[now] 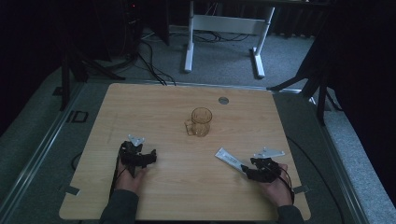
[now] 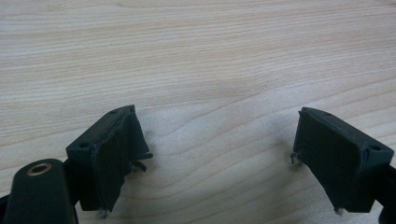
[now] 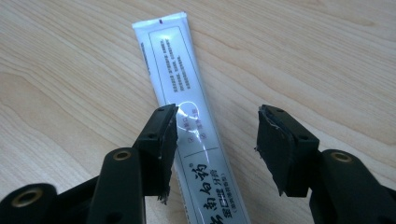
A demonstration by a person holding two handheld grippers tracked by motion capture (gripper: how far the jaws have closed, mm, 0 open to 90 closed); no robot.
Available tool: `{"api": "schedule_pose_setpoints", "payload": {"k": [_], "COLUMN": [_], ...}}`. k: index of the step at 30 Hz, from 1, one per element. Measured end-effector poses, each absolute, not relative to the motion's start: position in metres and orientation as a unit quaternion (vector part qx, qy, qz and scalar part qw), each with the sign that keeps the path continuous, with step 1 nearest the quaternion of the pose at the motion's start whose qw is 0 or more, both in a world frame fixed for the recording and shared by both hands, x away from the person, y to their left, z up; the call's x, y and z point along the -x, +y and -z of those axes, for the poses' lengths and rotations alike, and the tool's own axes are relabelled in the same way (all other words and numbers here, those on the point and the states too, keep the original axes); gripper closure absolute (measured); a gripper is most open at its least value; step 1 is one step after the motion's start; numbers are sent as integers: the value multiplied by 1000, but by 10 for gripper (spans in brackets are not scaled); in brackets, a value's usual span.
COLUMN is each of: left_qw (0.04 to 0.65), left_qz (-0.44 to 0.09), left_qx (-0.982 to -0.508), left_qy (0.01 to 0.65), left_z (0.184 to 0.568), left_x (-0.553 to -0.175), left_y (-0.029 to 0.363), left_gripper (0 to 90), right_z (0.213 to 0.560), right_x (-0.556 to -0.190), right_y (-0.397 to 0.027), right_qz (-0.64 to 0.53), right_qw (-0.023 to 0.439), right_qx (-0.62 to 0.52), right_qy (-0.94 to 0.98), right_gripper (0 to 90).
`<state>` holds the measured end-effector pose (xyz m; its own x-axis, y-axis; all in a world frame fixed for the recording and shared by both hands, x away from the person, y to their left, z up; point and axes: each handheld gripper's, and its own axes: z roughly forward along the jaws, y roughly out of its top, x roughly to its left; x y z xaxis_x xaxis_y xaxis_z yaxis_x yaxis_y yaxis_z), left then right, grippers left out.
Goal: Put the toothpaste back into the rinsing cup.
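Wooden table (image 1: 154, 107), dim room. White toothpaste tube (image 1: 229, 159) lies flat on the table at about 4 o'clock from the table centre, long axis running 10-to-4 o'clock in the high view. Right gripper (image 1: 246, 169) sits at the tube's 4 o'clock end, held by the person's right hand (image 1: 276, 185) near the table's front right edge. In the right gripper view the right gripper (image 3: 215, 140) has its jaws apart, not clamped; the tube (image 3: 182, 98) lies under and between them, closer to the jaw at 9 o'clock, which overlaps the tube's edge. Clear gap between the tube and the jaw at 3 o'clock. The tube's flat crimped end points to 12 o'clock in that view; black print on its face.

Left gripper (image 1: 150, 157) is at 8 o'clock from the table centre, held by the left hand (image 1: 128, 177), well apart from the tube. In the left gripper view the left gripper (image 2: 217, 149) has its jaws wide apart over bare wood.

Clear glass mug (image 1: 201, 122) stands upright near the table centre, at 11 o'clock from the tube, apart from both grippers.
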<state>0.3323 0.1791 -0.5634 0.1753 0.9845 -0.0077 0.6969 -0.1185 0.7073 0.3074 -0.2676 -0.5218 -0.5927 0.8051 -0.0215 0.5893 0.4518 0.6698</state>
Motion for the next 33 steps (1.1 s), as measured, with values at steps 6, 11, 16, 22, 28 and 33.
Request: {"api": "schedule_pose_setpoints", "payload": {"k": [6,11,16,22,28,33], "left_qw": [296,296,296,298,298,297], "left_qz": [-243,-242,-242,-241,-241,-242], "left_qx": [-707,-710,-711,-710,-711,-711], "left_qy": [594,591,590,590,590,590], "left_z": [563,563,563,563,563,563], "left_x": [-332,-333,-335,-335,-335,-335], "left_y": [179,178,176,176,176,175], "left_gripper": [140,140,140,140,140,140], "right_z": [517,512,507,503,500,500], "right_x": [-306,-306,-307,-310,-313,-317], "right_y": [-271,-273,-275,-276,-273,-272], "right_qz": [-319,-315,-307,-299,-286,-274], "right_qw": [171,174,176,175,167,157], "right_qx": [-417,-415,-405,-399,-389,-385], "right_qy": [834,836,843,849,860,867], "right_gripper": [470,481,477,462,460,461]}}
